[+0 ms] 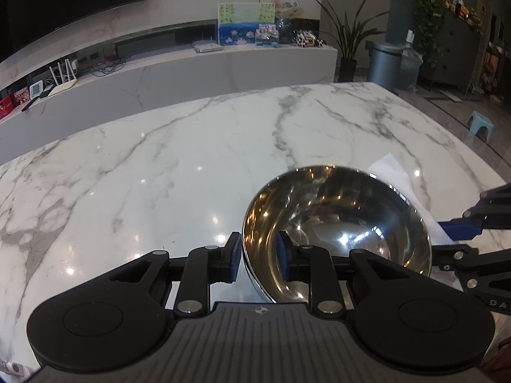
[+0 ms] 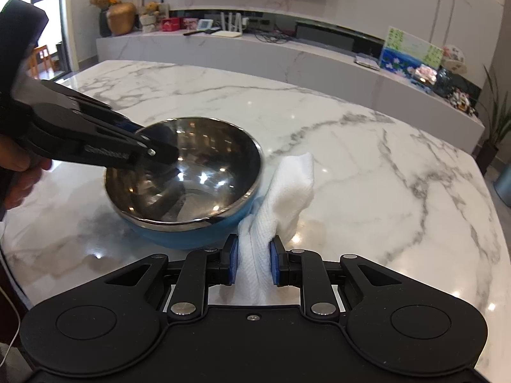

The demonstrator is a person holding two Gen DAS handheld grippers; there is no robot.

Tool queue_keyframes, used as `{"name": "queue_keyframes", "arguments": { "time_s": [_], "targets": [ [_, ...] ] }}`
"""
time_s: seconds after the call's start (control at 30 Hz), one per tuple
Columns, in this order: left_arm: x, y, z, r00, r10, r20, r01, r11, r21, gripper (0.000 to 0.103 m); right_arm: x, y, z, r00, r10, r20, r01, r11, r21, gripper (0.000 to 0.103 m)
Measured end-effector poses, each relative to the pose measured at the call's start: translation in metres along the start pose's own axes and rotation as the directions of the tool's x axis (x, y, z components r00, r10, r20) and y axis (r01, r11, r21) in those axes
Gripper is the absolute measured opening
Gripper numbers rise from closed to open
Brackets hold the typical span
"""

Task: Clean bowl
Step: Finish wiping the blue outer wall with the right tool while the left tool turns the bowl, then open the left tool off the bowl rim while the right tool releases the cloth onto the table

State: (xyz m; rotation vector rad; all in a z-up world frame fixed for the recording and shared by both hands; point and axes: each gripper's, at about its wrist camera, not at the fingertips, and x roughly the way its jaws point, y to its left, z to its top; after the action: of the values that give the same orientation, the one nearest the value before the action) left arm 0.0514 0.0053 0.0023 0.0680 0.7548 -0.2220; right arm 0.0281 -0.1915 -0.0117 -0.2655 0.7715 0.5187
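A steel bowl (image 2: 188, 175) with a blue outside sits on the marble table (image 2: 367, 166). My left gripper (image 1: 257, 260) is shut on the bowl's (image 1: 335, 220) near rim, one pad outside and one inside; it also shows in the right wrist view (image 2: 150, 146) at the bowl's left rim. My right gripper (image 2: 252, 263) is shut on a white cloth (image 2: 281, 191) that drapes on the table against the bowl's right side. In the left wrist view the right gripper (image 1: 460, 239) sits past the bowl's right edge with the cloth (image 1: 402, 175) behind it.
A long marble TV bench (image 2: 287, 54) with a router, boxes and a painting stands beyond the table. A bin (image 1: 383, 63) and potted plants (image 1: 351, 41) stand at the far right. A hand (image 2: 19, 172) holds the left gripper at the left edge.
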Motion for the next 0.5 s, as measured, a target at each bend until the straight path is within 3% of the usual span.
{"name": "queue_keyframes", "arguments": {
  "time_s": [0.13, 0.3, 0.5],
  "targets": [
    [-0.005, 0.002, 0.003, 0.999, 0.003, 0.032, -0.002, 1.000, -0.022, 0.050, 0.005, -0.015, 0.000, 0.997, -0.071, -0.029, 0.073, 0.993, 0.089, 0.019],
    [-0.009, 0.004, 0.006, 0.998, 0.002, 0.063, 0.001, 0.998, -0.058, 0.073, 0.009, -0.042, -0.004, 0.995, -0.081, -0.060, 0.094, 0.965, 0.243, 0.019],
    [-0.007, 0.005, 0.007, 0.998, 0.009, 0.060, -0.004, 0.997, -0.071, 0.074, 0.016, -0.041, -0.010, 0.989, -0.093, -0.113, 0.118, 0.962, 0.246, 0.021]
  ]
}}
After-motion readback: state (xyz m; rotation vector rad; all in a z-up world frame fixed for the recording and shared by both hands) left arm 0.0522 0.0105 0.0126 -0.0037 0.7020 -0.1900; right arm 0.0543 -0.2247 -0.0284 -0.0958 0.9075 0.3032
